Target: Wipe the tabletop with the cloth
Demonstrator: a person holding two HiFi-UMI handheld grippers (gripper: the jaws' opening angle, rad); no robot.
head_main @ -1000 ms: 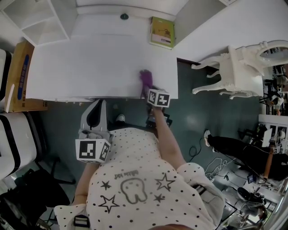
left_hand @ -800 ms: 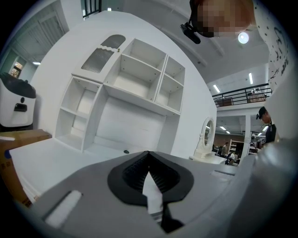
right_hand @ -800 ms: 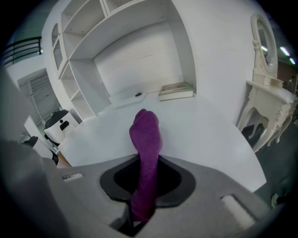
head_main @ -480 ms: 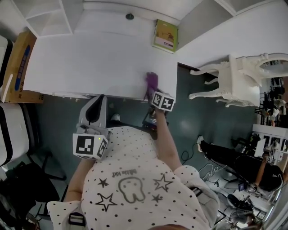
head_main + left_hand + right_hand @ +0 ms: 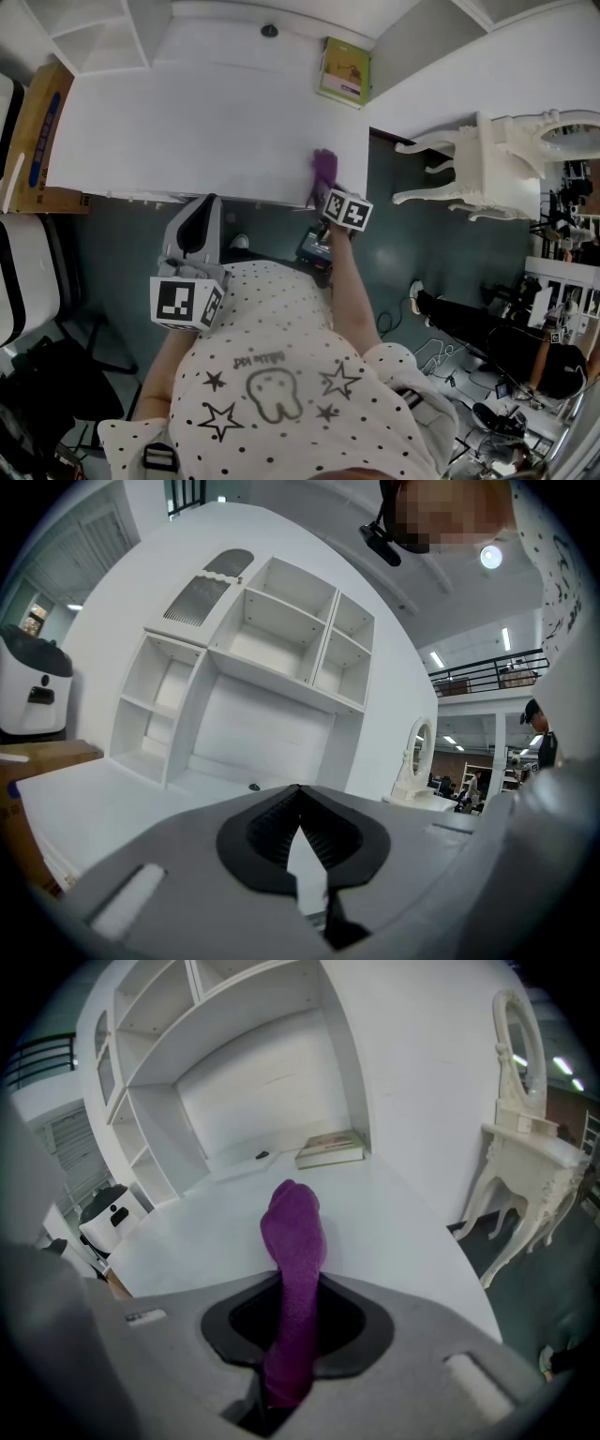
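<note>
Rightward along the front edge goes the purple cloth [image 5: 324, 169] since a second ago, and with it the right gripper [image 5: 320, 191], so that both now sit closer to the front right corner of the white tabletop [image 5: 187, 122]. In the right gripper view the jaws of the right gripper [image 5: 292, 1335] are closed tight on the lower end of the cloth [image 5: 292, 1232]. Its free end stands up out of them and folds over at the top, above the tabletop [image 5: 403, 1213].

The left gripper [image 5: 208, 202] has stayed in front of the table's near edge, over the dark floor and clear of the surface. In its own view the left gripper [image 5: 300, 832] has its jaws together at the tips, with only a thin sliver of light lower down and nothing between them.

At the back right of the tabletop lies a green book [image 5: 343, 72], well apart from the cloth. A cardboard box [image 5: 33, 141] stands against the table's left end.
</note>
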